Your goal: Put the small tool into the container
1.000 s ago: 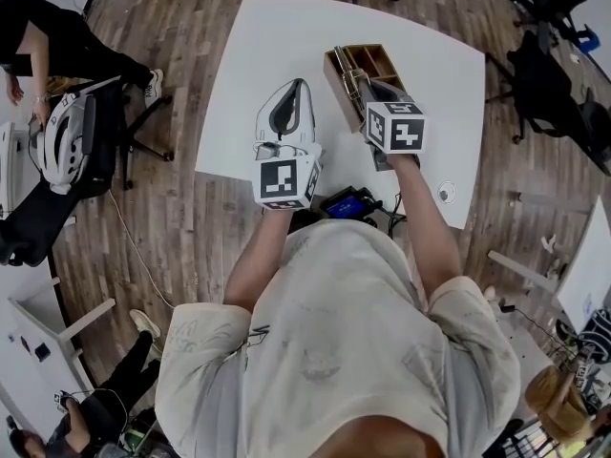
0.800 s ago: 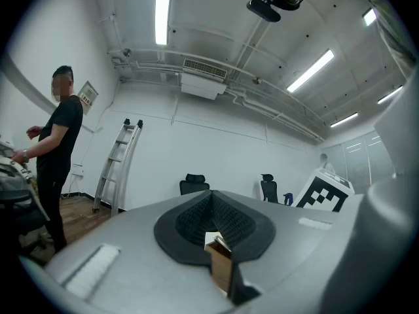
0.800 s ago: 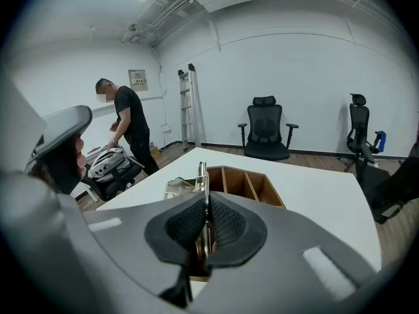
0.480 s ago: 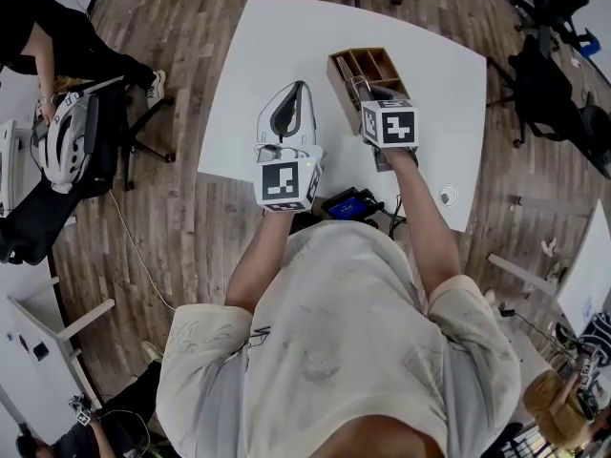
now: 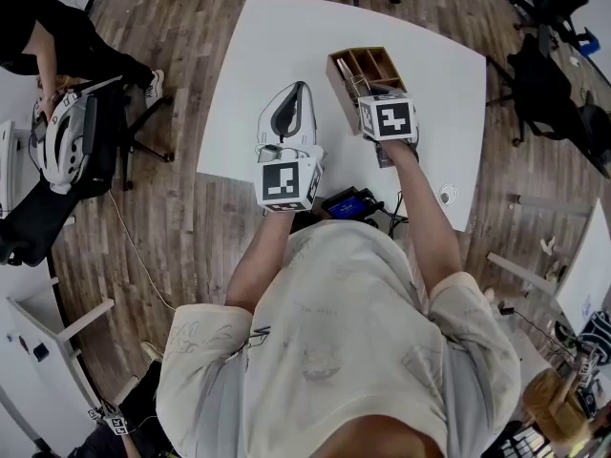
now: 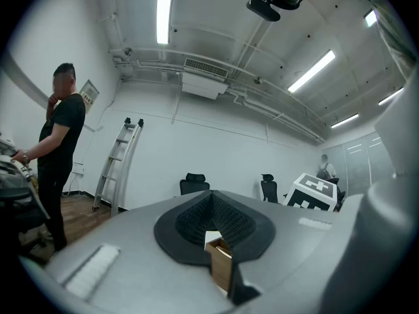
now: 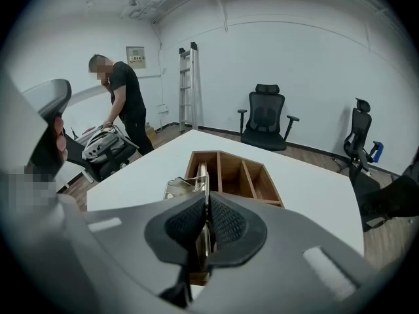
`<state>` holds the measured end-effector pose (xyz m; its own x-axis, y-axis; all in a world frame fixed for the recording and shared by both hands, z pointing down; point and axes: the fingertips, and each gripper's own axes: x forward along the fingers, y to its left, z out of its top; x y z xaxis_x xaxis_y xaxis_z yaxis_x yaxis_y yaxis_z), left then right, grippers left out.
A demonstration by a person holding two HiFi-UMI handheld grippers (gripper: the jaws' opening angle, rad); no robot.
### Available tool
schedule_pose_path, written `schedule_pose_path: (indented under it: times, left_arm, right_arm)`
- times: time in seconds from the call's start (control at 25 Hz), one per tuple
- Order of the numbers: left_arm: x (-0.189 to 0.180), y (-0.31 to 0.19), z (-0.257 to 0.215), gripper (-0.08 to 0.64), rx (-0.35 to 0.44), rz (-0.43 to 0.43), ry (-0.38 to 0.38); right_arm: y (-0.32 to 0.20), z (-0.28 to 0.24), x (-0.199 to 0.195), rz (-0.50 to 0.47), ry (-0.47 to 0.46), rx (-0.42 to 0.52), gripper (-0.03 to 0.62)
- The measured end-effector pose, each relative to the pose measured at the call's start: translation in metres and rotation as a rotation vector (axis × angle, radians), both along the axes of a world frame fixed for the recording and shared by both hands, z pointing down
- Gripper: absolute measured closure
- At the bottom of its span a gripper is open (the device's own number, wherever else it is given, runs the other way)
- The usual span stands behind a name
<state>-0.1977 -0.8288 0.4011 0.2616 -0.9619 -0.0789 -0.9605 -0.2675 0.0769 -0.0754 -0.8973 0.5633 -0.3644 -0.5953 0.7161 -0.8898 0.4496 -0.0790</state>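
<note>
A wooden container [image 5: 379, 62] with several compartments stands on the white table [image 5: 277, 36], right of centre. My right gripper [image 5: 360, 86] hovers over its near left end, shut on a thin small metal tool [image 7: 201, 175]. In the right gripper view the tool points forward into the container [image 7: 239, 175], over its left compartment, and the right gripper [image 7: 207, 205] has its pads pressed on it. My left gripper [image 5: 294, 92] is held left of the container with its jaws shut and nothing between them. In the left gripper view a sliver of the container [image 6: 221, 265] shows below the left gripper [image 6: 211, 208].
A black device with a blue screen [image 5: 346, 203] sits at the table's near edge, and a small round object [image 5: 446, 194] lies at the right edge. Office chairs [image 7: 265, 120] stand beyond the table. A person in black [image 7: 127, 100] stands at the left by a chair holding a bag.
My right gripper, with the tool, has shifted slightly left and farther over the container. My left gripper has hardly moved.
</note>
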Motion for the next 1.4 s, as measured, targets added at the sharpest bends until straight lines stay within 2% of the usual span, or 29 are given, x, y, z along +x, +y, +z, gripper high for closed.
schedule_pose_path:
  times: [0.24, 0.44, 0.68, 0.8, 1.0, 1.4]
  left_arm:
    - [0.001, 0.000, 0.003, 0.546, -0.002, 0.006, -0.004]
    - [0.002, -0.001, 0.003, 0.546, -0.003, 0.006, -0.006]
    - [0.003, -0.002, 0.007, 0.546, -0.010, 0.010, -0.007]
    - [0.005, -0.003, 0.009, 0.546, -0.011, 0.012, -0.005]
    - [0.007, -0.003, 0.014, 0.546, -0.012, 0.016, -0.007]
    - [0.006, -0.004, 0.008, 0.546, -0.021, 0.018, -0.001]
  right_arm:
    - [-0.003, 0.005, -0.002, -0.048, 0.114, 0.030, 0.578]
    - [-0.004, 0.007, -0.001, -0.080, 0.169, 0.044, 0.569]
    - [-0.003, 0.006, -0.001, -0.095, 0.183, 0.057, 0.562]
    - [-0.003, 0.007, 0.000, -0.107, 0.207, 0.074, 0.517]
    - [-0.004, 0.010, 0.001, -0.103, 0.183, 0.088, 0.517]
    - [-0.006, -0.018, -0.001, -0.075, 0.117, 0.137, 0.502]
